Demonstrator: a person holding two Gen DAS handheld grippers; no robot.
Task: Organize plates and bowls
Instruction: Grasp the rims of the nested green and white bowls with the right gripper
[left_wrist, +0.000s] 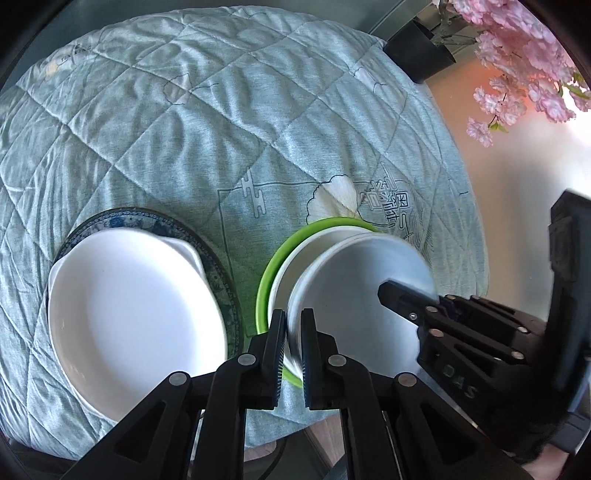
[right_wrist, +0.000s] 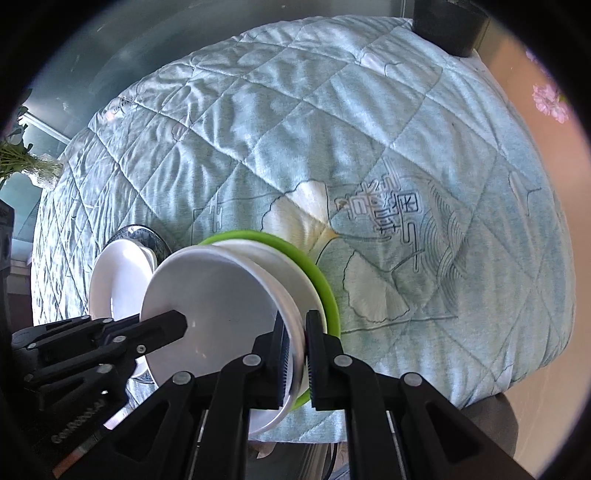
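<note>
A white bowl (left_wrist: 354, 288) (right_wrist: 214, 306) is held by its rim from two sides. My left gripper (left_wrist: 293, 321) is shut on its near-left rim, and its black fingers (right_wrist: 177, 323) reach over that rim in the right wrist view. On the opposite rim my right gripper (right_wrist: 297, 328) (left_wrist: 391, 291) is shut. The bowl sits tilted in or just above a second white bowl (left_wrist: 314, 240) (right_wrist: 295, 273), which is nested in a green bowl (left_wrist: 266, 280) (right_wrist: 325, 288). To the left, a white plate (left_wrist: 129, 302) (right_wrist: 118, 291) lies on a blue patterned plate (left_wrist: 122, 221) (right_wrist: 147, 236).
A pale blue quilted cloth (left_wrist: 221, 110) (right_wrist: 369, 129) covers the round table, and the dishes stand close to its near edge. A black pot (left_wrist: 421, 48) (right_wrist: 450, 26) with pink blossoms (left_wrist: 517, 55) stands at the far right. White flowers (right_wrist: 22, 162) are at the left.
</note>
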